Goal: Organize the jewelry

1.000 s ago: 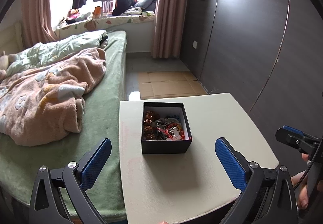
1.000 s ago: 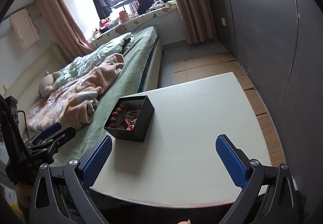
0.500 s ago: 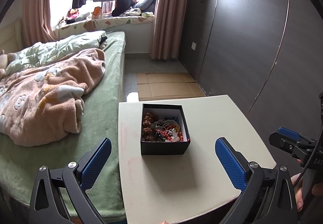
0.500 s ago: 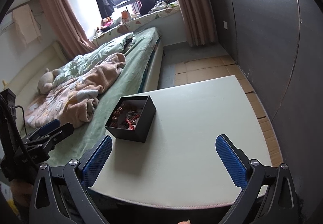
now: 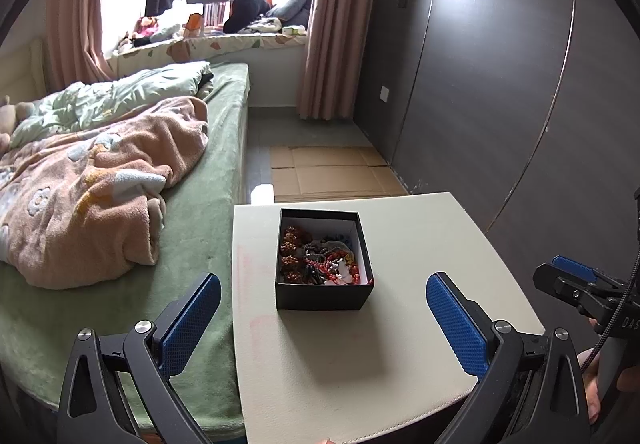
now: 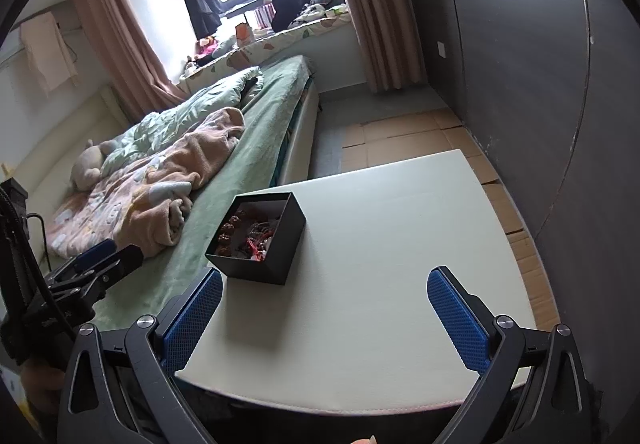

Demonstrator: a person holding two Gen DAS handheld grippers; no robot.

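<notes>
Black jewelry box, lid off, sits on cream table near its bed-side edge, filled with tangled beads. Left gripper and right gripper both spread wide, empty, short of box.

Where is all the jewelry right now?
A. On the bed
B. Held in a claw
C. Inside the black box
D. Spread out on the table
C: the beads and trinkets lie piled inside the open black box, and both the left claw and the right claw are open and hold nothing.
</notes>
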